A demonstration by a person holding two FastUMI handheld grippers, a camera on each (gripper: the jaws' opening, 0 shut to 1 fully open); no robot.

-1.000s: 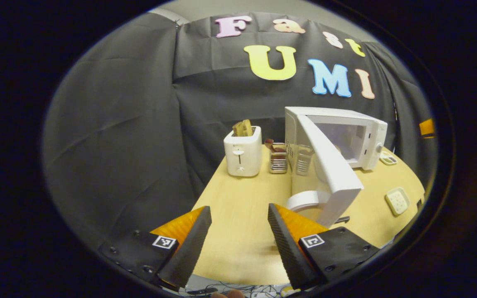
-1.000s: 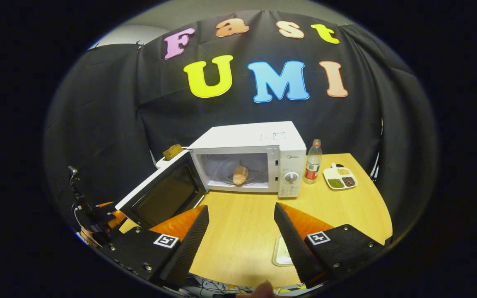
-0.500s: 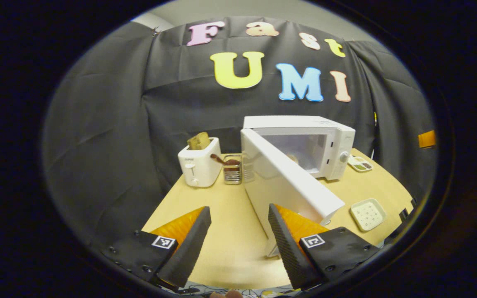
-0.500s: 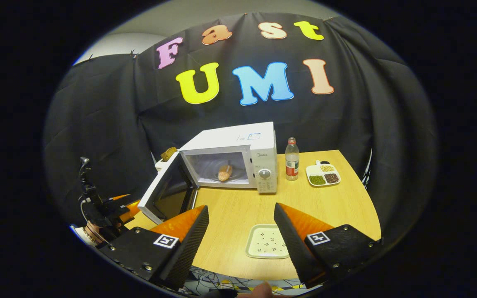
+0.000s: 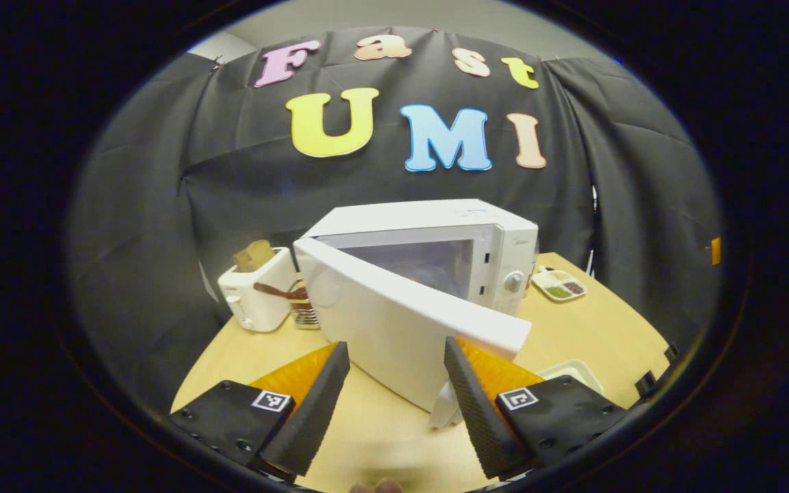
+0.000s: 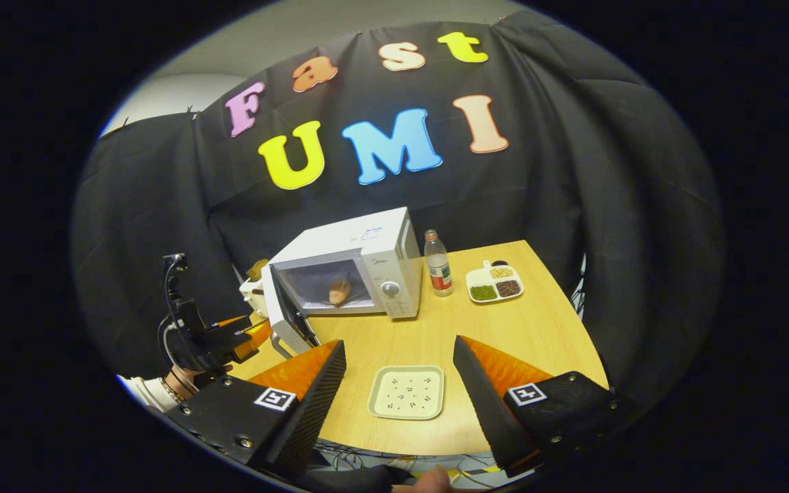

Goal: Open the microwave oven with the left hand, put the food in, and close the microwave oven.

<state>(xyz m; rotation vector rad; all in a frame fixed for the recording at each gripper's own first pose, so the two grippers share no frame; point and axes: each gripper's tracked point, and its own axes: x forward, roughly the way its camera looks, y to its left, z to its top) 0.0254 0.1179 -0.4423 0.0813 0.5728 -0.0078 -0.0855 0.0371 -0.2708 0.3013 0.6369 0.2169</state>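
Door closing in progress. Over the last 1 s the microwave oven door [image 5: 401, 329] swings from wide open toward the cabinet; in the left gripper view it now stands at a shallow angle to the front of the microwave oven [image 5: 449, 239], about half shut, not latched.

Left hand-held gripper [image 5: 394, 383]: fingers spread apart, nothing clamped between them. Its right finger [image 5: 466, 383] sits right at the door's outer face near the free edge; I judge it is pushing the door, but actual contact cannot be confirmed. In the right gripper view the same tool [image 6: 230, 339] is just beside the door's free edge [image 6: 288, 322].

Right hand-held gripper [image 6: 398, 397]: fingers released, empty, drawn farther back from the oven than 1 s ago and hovering over the near part of the desk [image 6: 538, 329], above an empty pale square tray [image 6: 408, 392].

Food [image 6: 338, 293]: brownish piece lying inside the oven cavity, seen through the remaining opening in the right gripper view.

Meaning: opening and loading look done; only the closing is left. Judgement: the push must carry through until the door seats flush.

Bystanders: toaster [image 5: 257, 294], bottle [image 6: 438, 270], divided dish [image 6: 494, 282].
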